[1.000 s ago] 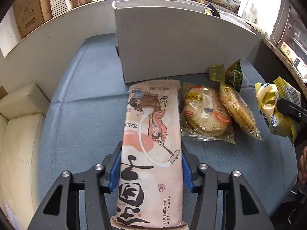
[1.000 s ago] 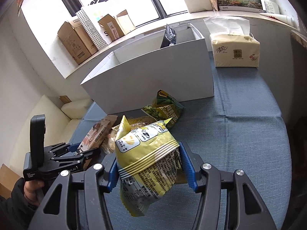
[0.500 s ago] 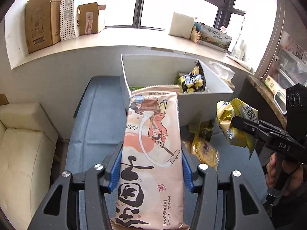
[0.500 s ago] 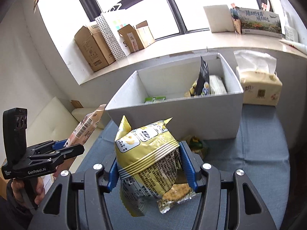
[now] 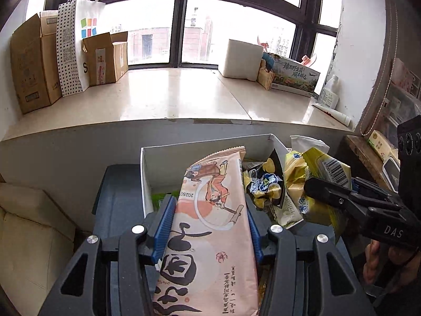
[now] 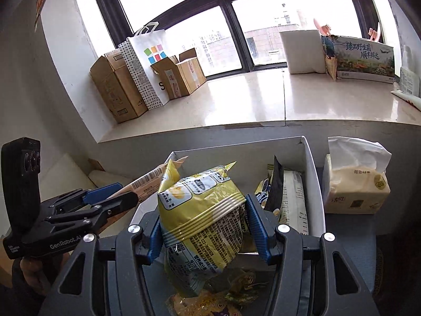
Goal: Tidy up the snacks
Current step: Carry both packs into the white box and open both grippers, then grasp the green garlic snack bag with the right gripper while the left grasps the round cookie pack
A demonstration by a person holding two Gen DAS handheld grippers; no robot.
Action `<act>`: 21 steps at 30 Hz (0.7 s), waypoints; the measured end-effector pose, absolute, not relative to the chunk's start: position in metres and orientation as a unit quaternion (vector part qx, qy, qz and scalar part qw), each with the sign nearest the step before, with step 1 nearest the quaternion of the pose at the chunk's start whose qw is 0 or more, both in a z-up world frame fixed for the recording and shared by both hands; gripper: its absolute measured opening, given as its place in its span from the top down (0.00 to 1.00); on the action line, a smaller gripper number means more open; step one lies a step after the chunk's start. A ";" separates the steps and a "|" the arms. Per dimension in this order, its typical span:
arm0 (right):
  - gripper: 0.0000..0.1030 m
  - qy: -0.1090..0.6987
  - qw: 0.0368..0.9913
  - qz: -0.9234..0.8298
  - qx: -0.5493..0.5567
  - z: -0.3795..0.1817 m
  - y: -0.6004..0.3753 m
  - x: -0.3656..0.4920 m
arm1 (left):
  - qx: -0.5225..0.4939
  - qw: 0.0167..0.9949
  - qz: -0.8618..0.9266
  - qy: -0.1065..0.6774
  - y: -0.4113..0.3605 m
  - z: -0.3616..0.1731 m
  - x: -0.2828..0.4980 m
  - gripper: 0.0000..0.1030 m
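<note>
Below the windowsill, a white storage box (image 5: pixel 147 173) sits open; the left hand-held gripper (image 5: pixel 210 226) clamps a pink snack pack (image 5: pixel 210 237) above it, the right hand-held gripper (image 6: pixel 205 226) a yellow chip bag (image 6: pixel 202 210).

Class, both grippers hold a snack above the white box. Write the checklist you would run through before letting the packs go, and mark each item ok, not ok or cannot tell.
1. Left gripper shut on the pink pack: ok.
2. Right gripper shut on the yellow bag: ok.
3. Pink pack's far end over the white box: ok.
4. Yellow bag over the box opening: ok.
5. Free room in the box beneath the pink pack: cannot tell, the pack hides it.
6. Black pack clear of the yellow bag's drop: cannot tell.
</note>
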State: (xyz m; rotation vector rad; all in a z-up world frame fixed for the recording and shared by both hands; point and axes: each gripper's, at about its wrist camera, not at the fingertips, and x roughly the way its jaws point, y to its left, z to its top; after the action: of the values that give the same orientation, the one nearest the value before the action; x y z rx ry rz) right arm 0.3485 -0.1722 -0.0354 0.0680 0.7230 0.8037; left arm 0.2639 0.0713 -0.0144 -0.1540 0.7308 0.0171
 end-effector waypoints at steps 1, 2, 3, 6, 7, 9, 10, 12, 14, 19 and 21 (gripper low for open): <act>0.41 0.346 0.857 0.381 0.033 -0.037 -0.169 0.355 | -0.074 0.931 0.010 0.358 0.071 -0.016 0.272 0.47; 0.41 0.351 0.856 0.377 0.033 -0.039 -0.166 0.362 | -0.074 0.930 0.011 0.359 0.071 -0.018 0.280 0.47; 0.41 0.358 0.854 0.375 0.035 -0.042 -0.164 0.370 | -0.074 0.929 0.010 0.362 0.072 -0.021 0.288 0.47; 0.39 0.371 0.852 0.366 0.042 -0.053 -0.155 0.391 | -0.079 0.926 0.014 0.368 0.075 -0.032 0.310 0.45; 0.38 0.379 0.851 0.362 0.042 -0.057 -0.153 0.399 | -0.080 0.925 0.019 0.371 0.077 -0.037 0.316 0.41; 0.14 0.396 0.847 0.352 0.044 -0.065 -0.151 0.411 | -0.082 0.920 0.026 0.382 0.082 -0.046 0.323 0.17; 0.09 0.398 0.849 0.345 0.050 -0.068 -0.153 0.414 | -0.083 0.920 0.028 0.382 0.084 -0.050 0.322 0.03; 0.08 0.391 0.854 0.337 0.067 -0.069 -0.162 0.415 | -0.081 0.921 0.028 0.381 0.086 -0.054 0.317 0.01; 0.05 0.389 0.853 0.338 0.080 -0.069 -0.170 0.414 | -0.080 0.921 0.029 0.381 0.087 -0.056 0.311 0.01; 0.00 0.367 0.858 0.347 0.097 -0.059 -0.185 0.397 | -0.077 0.921 0.020 0.380 0.082 -0.052 0.298 0.00; 0.00 0.359 0.860 0.351 0.091 -0.054 -0.189 0.386 | -0.071 0.923 0.020 0.379 0.079 -0.048 0.292 0.00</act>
State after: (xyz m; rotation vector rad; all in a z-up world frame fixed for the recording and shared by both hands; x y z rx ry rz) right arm 0.3857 -0.1893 -0.0538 0.1915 0.7540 0.7360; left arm 0.2916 0.0793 -0.0480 -0.1452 0.7781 0.0413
